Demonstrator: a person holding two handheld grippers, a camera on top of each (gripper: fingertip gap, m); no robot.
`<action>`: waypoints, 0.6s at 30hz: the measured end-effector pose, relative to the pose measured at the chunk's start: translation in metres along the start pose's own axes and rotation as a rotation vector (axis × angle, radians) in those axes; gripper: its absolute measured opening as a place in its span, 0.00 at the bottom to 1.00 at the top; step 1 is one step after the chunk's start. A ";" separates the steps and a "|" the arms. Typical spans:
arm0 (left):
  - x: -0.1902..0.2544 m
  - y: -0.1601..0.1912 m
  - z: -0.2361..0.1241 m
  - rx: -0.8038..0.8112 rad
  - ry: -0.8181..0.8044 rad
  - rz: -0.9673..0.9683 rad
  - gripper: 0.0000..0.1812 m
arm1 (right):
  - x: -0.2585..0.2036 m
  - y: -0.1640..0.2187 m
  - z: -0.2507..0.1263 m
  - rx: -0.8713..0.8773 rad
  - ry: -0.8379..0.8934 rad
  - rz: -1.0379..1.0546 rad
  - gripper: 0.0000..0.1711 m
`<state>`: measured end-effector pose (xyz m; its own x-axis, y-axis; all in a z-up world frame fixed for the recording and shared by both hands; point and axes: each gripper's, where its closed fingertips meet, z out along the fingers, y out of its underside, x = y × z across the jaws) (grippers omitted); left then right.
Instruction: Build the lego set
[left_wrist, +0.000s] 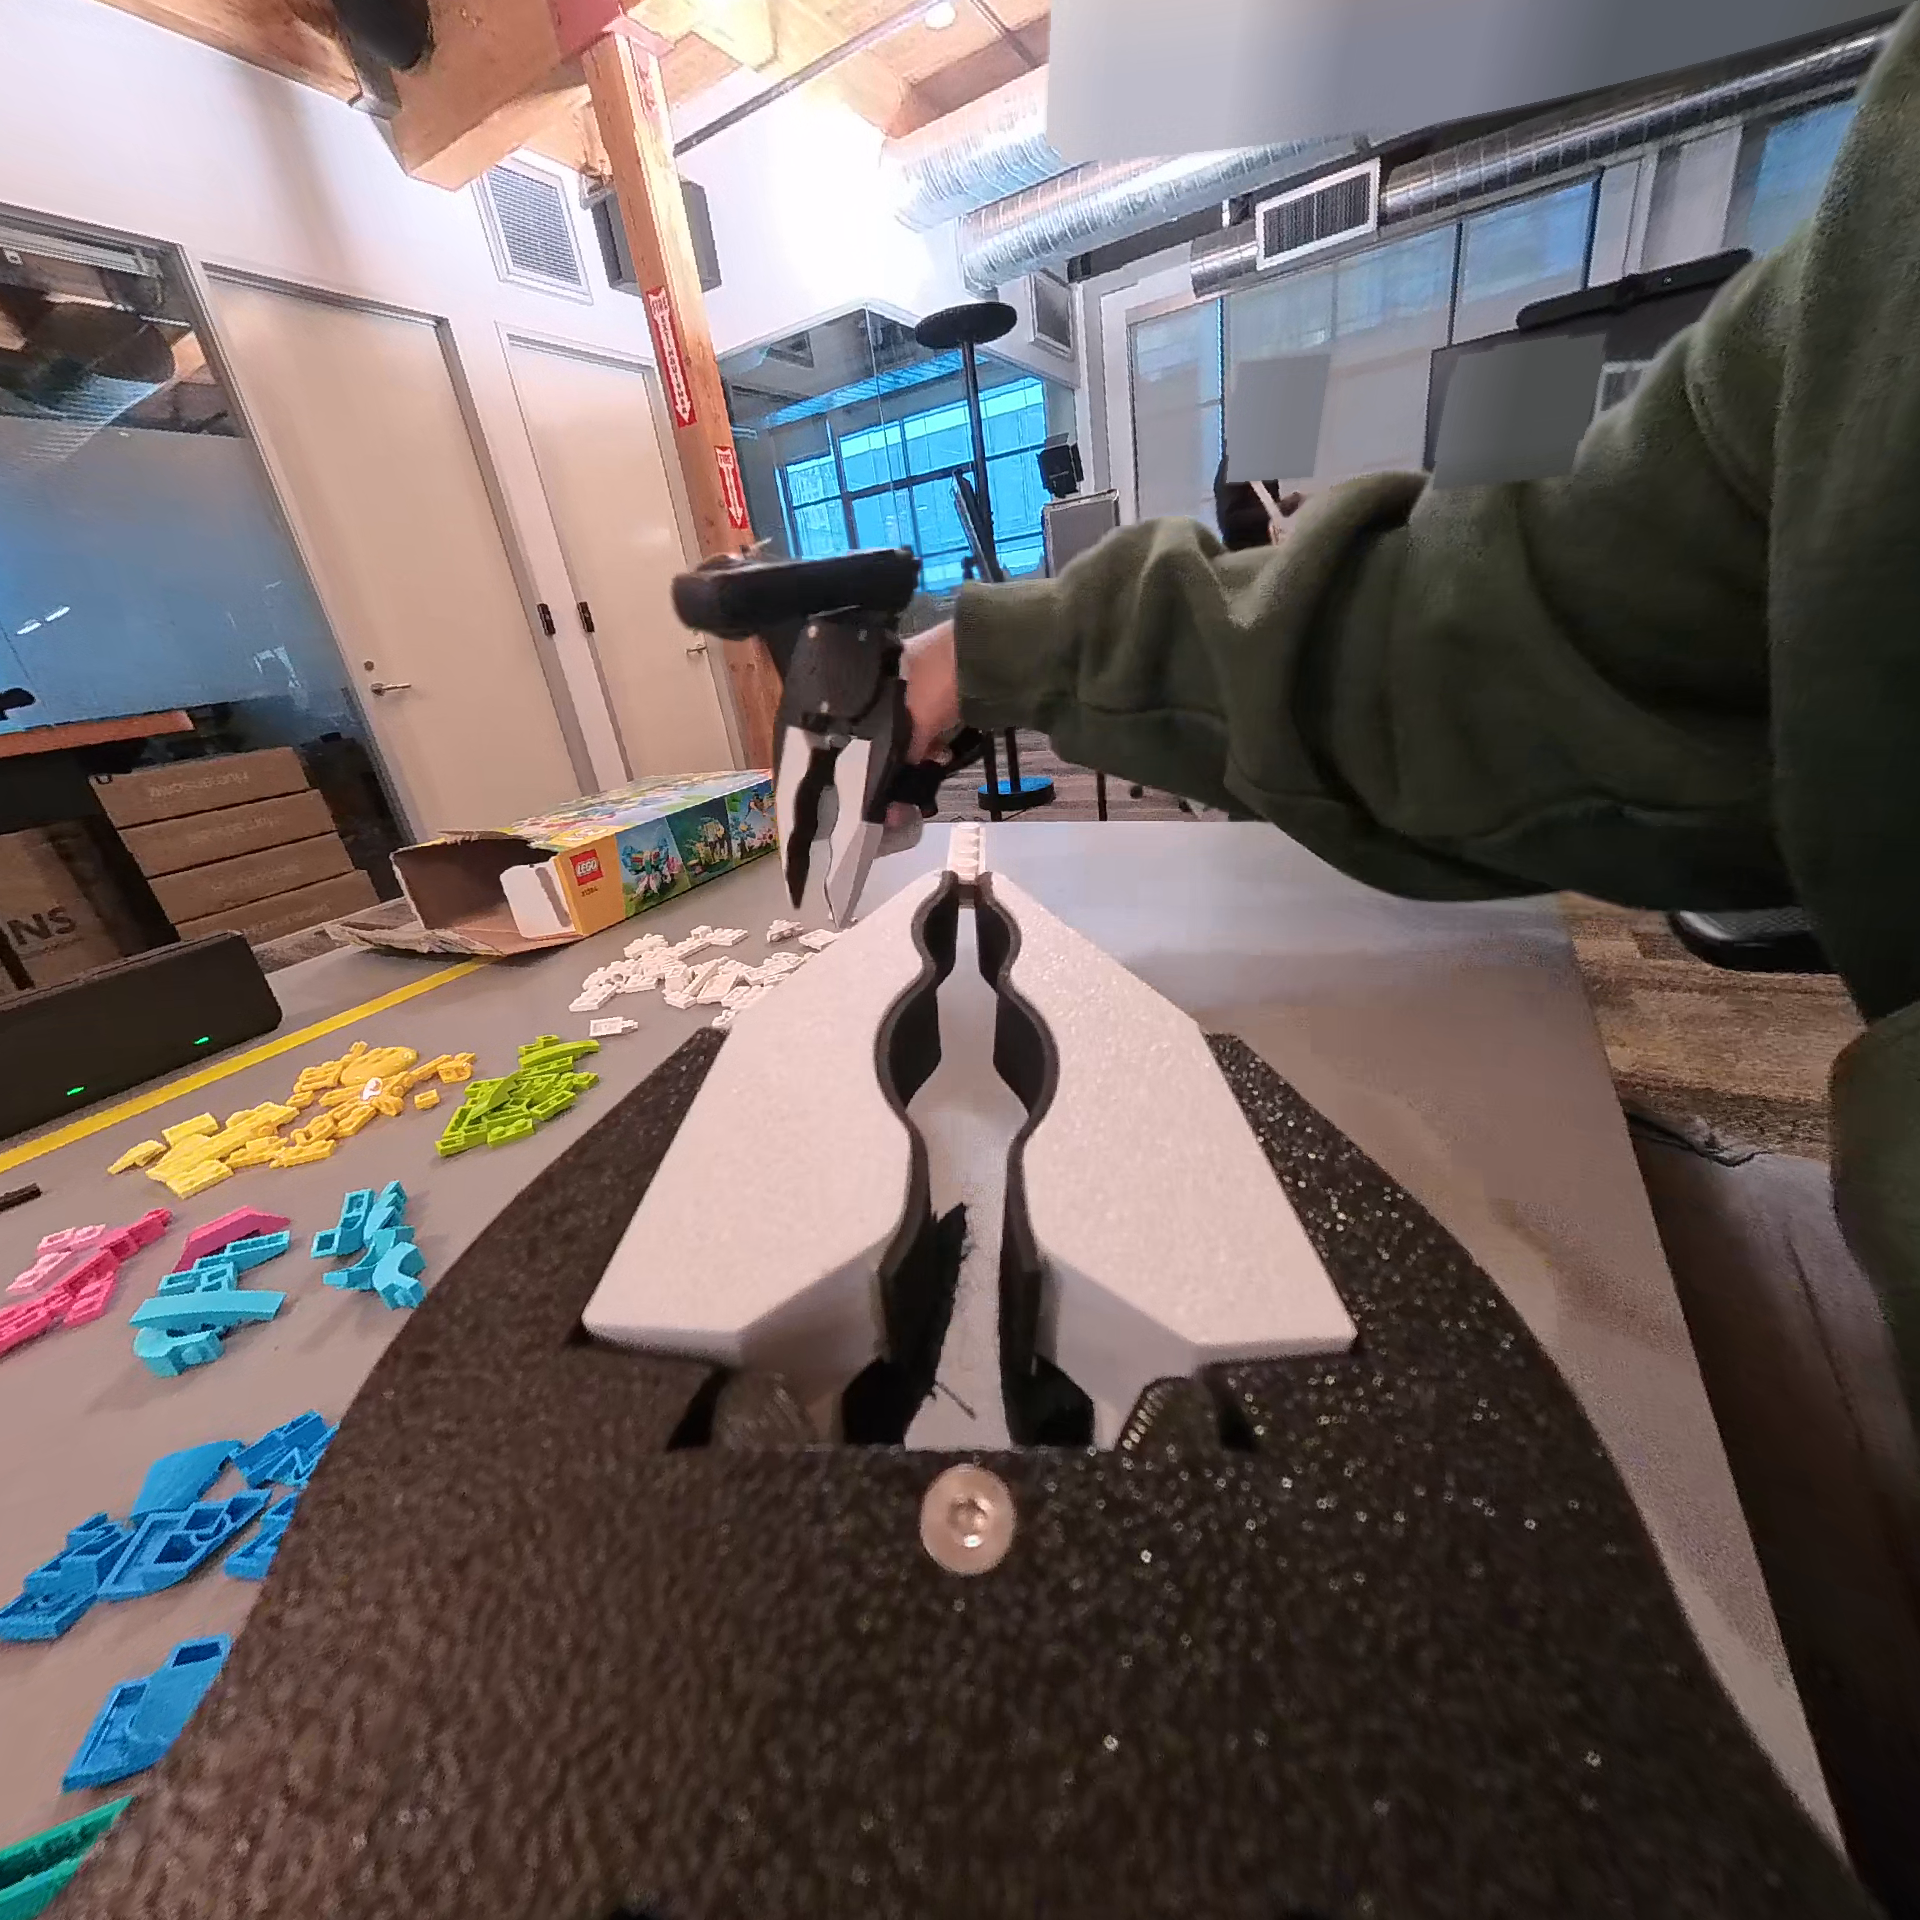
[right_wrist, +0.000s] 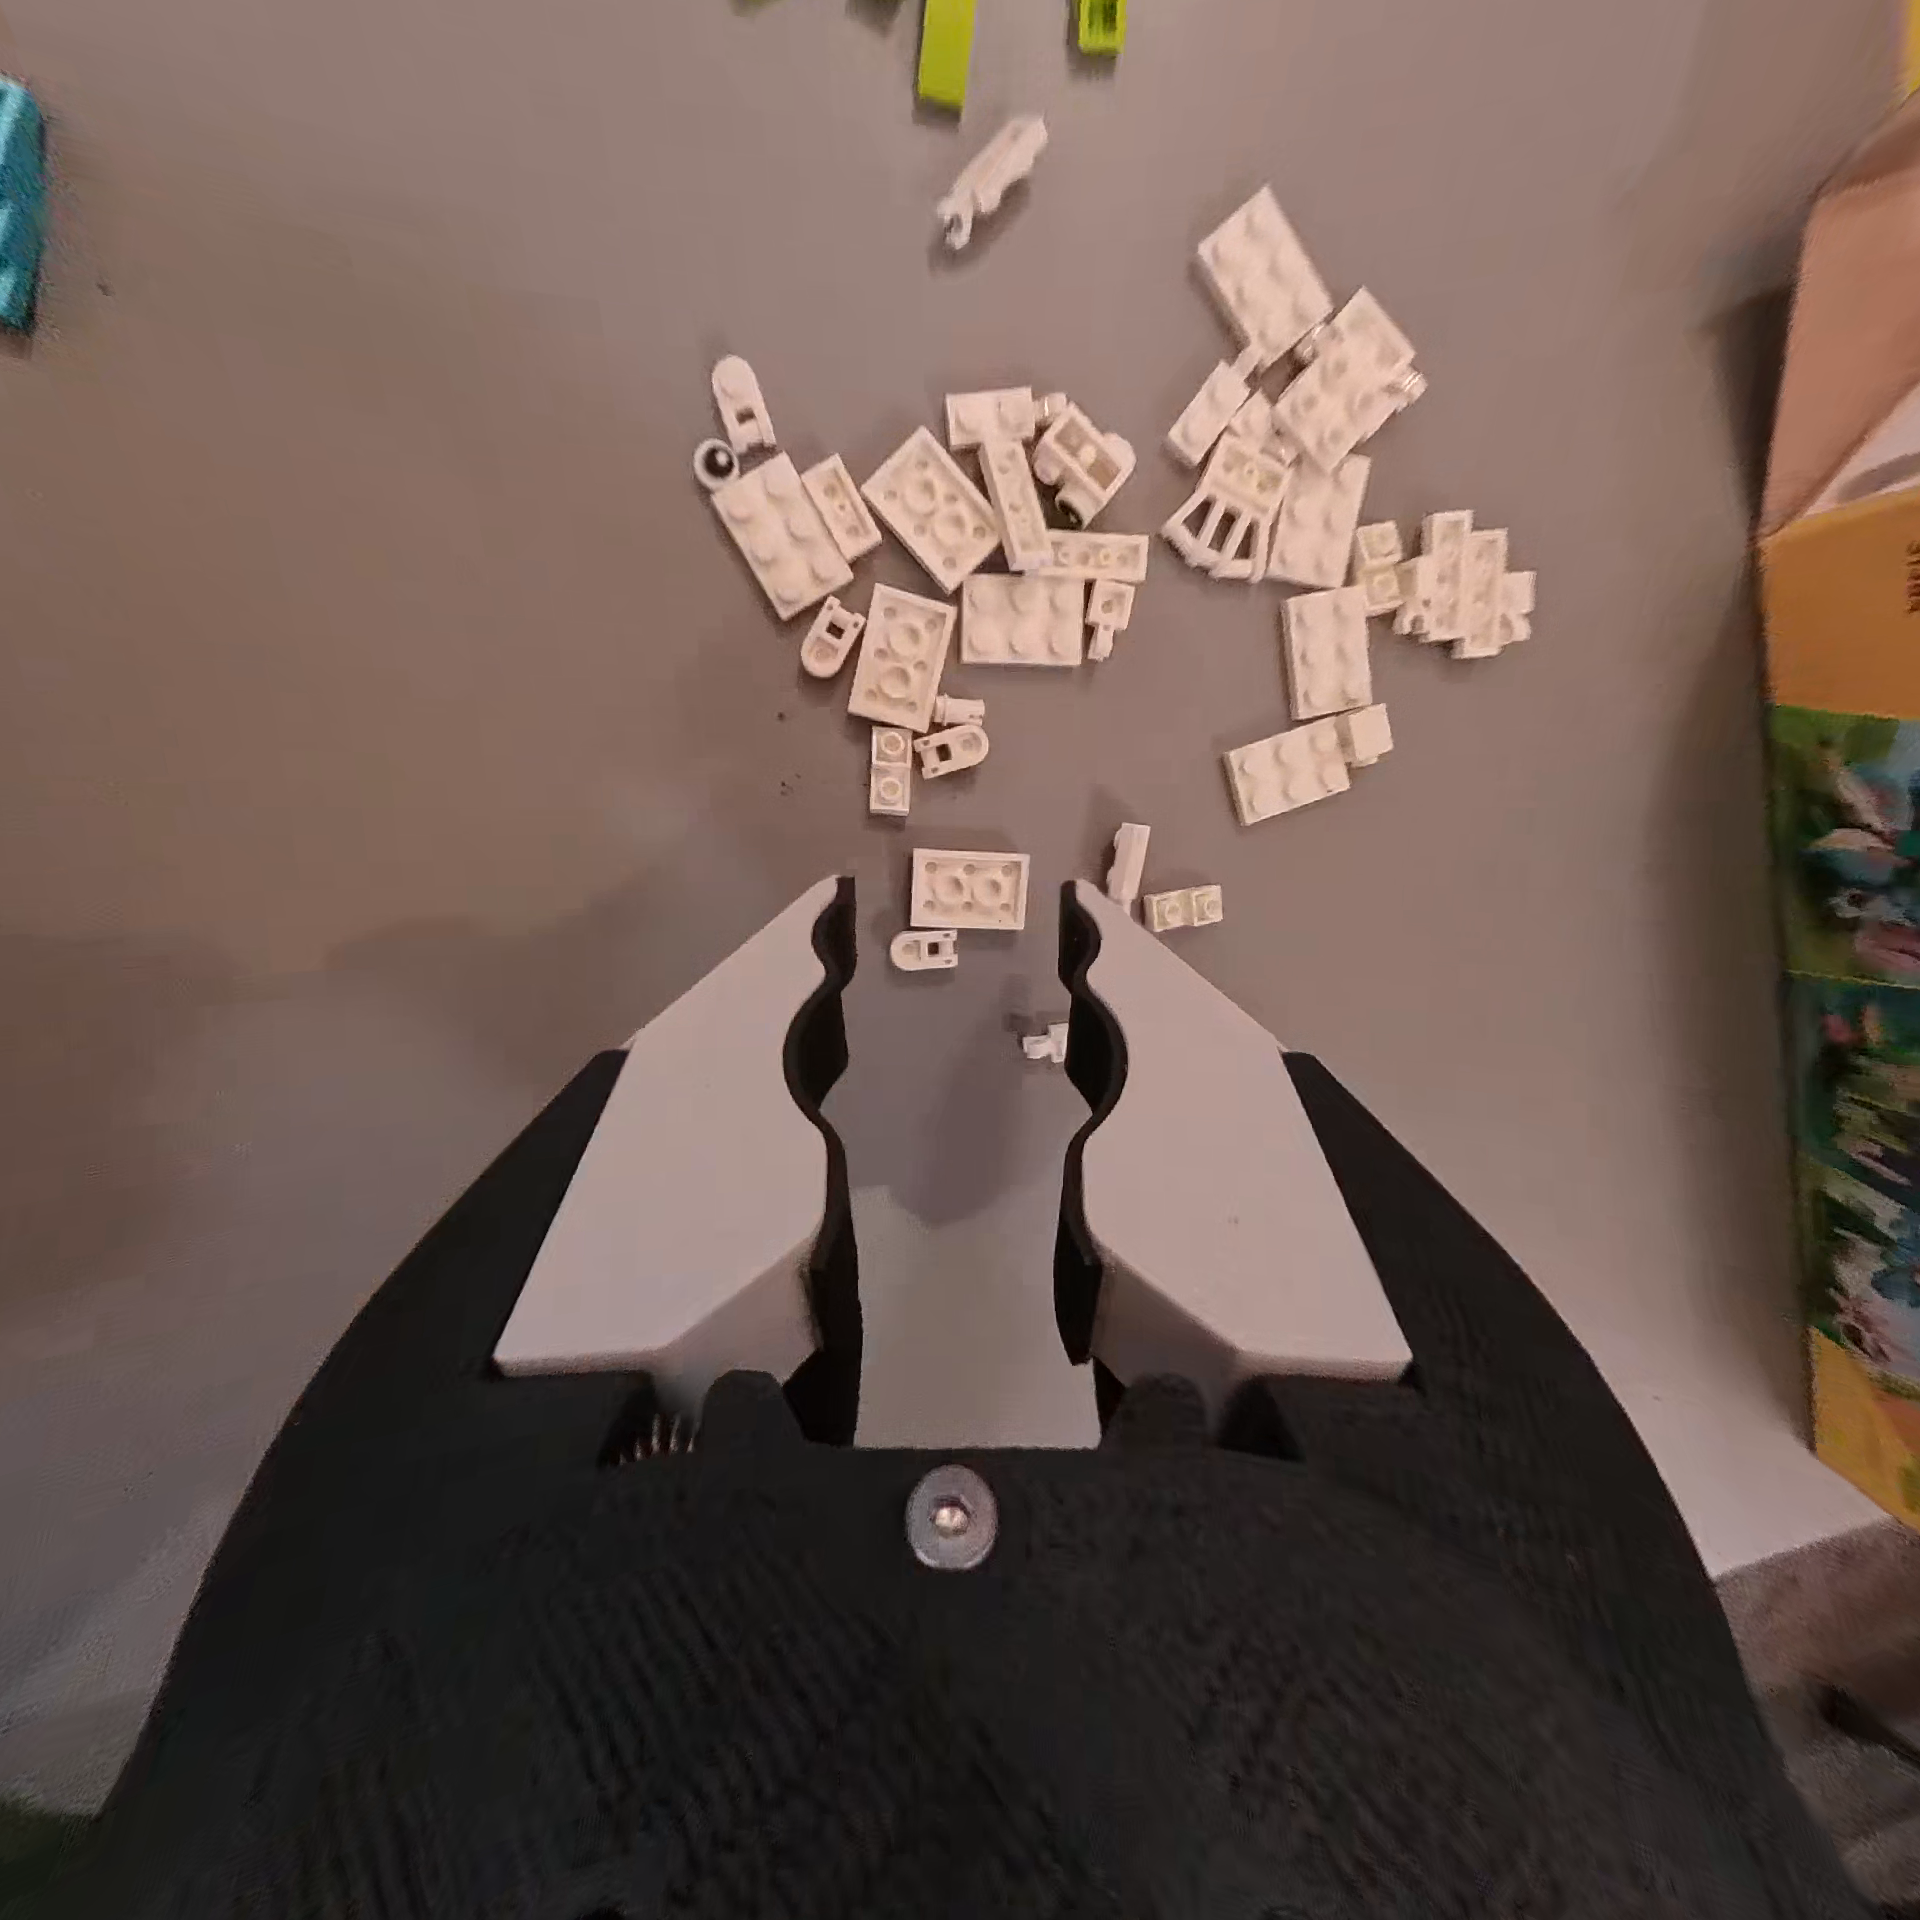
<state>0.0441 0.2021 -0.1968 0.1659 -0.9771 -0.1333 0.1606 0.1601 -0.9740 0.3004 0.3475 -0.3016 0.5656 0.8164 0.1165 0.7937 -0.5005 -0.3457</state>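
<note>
Right gripper (right_wrist: 956, 904) hangs over white pile (right_wrist: 1091, 540), fingers wide apart, holding nothing. Small white plate (right_wrist: 969, 886) lies flat on grey table (right_wrist: 364, 623), right between fingertips, a bit toward far side. Plate's long side runs left to right, across gap. Likely next: drop straight down, then pinch.

Left gripper (left_wrist: 964, 899) nearly closed on thin white strip (left_wrist: 969, 857). It sits farther from pile; right one is nearer.

black box (left_wrist: 125, 1013) on grey table (left_wrist: 1299, 935)
</note>
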 end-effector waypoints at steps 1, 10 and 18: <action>0.000 0.000 0.000 0.001 0.001 0.001 0.00 | 0.000 0.002 0.003 -0.030 -0.019 0.000 0.22; 0.001 -0.001 -0.002 0.006 0.004 -0.002 0.00 | 0.000 0.001 0.018 -0.133 -0.051 0.003 0.16; 0.001 0.000 -0.001 -0.002 0.005 0.001 0.00 | -0.065 -0.068 -0.010 0.354 -0.176 -0.007 0.13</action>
<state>0.0433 0.2012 -0.1974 0.1615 -0.9776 -0.1350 0.1584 0.1607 -0.9742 0.2115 0.3253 -0.2763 0.4886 0.8720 -0.0306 0.6539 -0.3892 -0.6488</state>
